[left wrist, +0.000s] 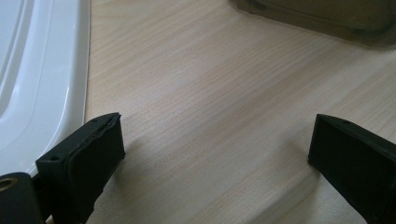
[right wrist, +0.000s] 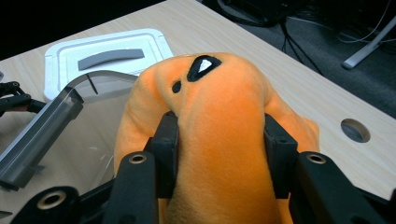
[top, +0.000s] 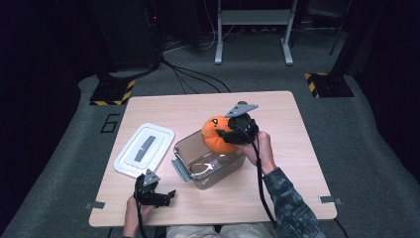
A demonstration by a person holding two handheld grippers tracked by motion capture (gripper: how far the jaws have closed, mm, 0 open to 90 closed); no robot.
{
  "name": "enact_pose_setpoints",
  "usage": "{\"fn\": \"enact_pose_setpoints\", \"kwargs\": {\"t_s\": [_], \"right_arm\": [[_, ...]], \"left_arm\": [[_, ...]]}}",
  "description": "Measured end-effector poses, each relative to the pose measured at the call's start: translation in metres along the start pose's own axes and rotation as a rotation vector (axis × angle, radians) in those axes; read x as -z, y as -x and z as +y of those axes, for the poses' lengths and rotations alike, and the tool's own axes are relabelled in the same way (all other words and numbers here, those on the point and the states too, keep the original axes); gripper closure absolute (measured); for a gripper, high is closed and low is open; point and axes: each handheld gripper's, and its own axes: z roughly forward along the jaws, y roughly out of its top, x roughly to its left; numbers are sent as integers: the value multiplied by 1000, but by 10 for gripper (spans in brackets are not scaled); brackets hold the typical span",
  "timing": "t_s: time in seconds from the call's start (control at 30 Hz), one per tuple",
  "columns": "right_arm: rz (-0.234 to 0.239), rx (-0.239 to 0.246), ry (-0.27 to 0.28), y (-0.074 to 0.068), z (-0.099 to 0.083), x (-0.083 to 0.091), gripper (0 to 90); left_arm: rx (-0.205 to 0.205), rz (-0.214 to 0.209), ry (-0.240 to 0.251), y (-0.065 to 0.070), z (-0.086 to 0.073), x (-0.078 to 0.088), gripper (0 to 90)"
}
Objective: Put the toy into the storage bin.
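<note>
An orange plush pumpkin (top: pixel 218 135) with a black face hangs over the far right end of a clear plastic box (top: pixel 208 161) in the middle of the table. My right gripper (top: pixel 236 130) is shut on it. In the right gripper view both black pads press into the sides of the pumpkin (right wrist: pixel 219 116), and the box's rim (right wrist: pixel 42 126) lies below to the left. My left gripper (top: pixel 163 197) rests low near the table's front edge, left of the box. Its jaws stand wide apart over bare wood, so the left gripper (left wrist: pixel 215 154) is open.
A white lid (top: pixel 144 148) with a grey handle lies left of the box; its edge (left wrist: pixel 42 84) runs beside my left jaw. Something metal lies inside the box (top: pixel 204 168). The light wooden table (top: pixel 297 148) has free room at the right and back.
</note>
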Motion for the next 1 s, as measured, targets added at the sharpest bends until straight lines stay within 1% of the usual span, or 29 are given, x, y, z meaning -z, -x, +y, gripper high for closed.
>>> {"fn": "enact_pose_setpoints", "kwargs": {"t_s": [0.13, 0.2, 0.23, 0.33, 0.47, 0.53, 0.6, 0.63, 0.73, 0.77, 0.87, 0.9, 1.0], "right_arm": [[11, -14, -14, 4, -4, -4, 568], [18, -18, -10, 6, -6, -5, 567], [20, -30, -14, 5, -7, -6, 566], [24, -21, -13, 5, -7, -7, 563], [29, -27, -22, 3, -9, -11, 559], [33, -35, -33, 3, -11, -13, 558], [39, -31, -40, 4, -13, -16, 551], [42, -41, -52, 4, -14, -18, 548], [48, -35, -62, 5, -17, -22, 544], [51, -46, -69, 5, -18, -24, 543], [57, -44, -82, 5, -21, -28, 537], [62, -52, -95, 6, -23, -31, 529], [68, -55, -104, 7, -24, -34, 517]], "left_arm": [[0, 0, 0, 0, 0, 0, 32], [0, 0, 0, 0, 0, 0, 33], [0, 0, 0, 0, 0, 0, 32], [0, 0, 0, 0, 0, 0, 33], [0, 0, 0, 0, 0, 0, 33], [0, 1, 0, 0, 0, 0, 33], [0, 0, -1, 0, 0, 0, 33], [0, 0, 0, 0, 0, 0, 33], [4, 1, 3, 0, 0, 0, 33], [4, 1, 3, 0, 0, 0, 33], [4, 1, 3, 0, 0, 0, 33], [4, 1, 2, 0, 0, 0, 33], [4, 1, 3, 0, 0, 0, 33]]}}
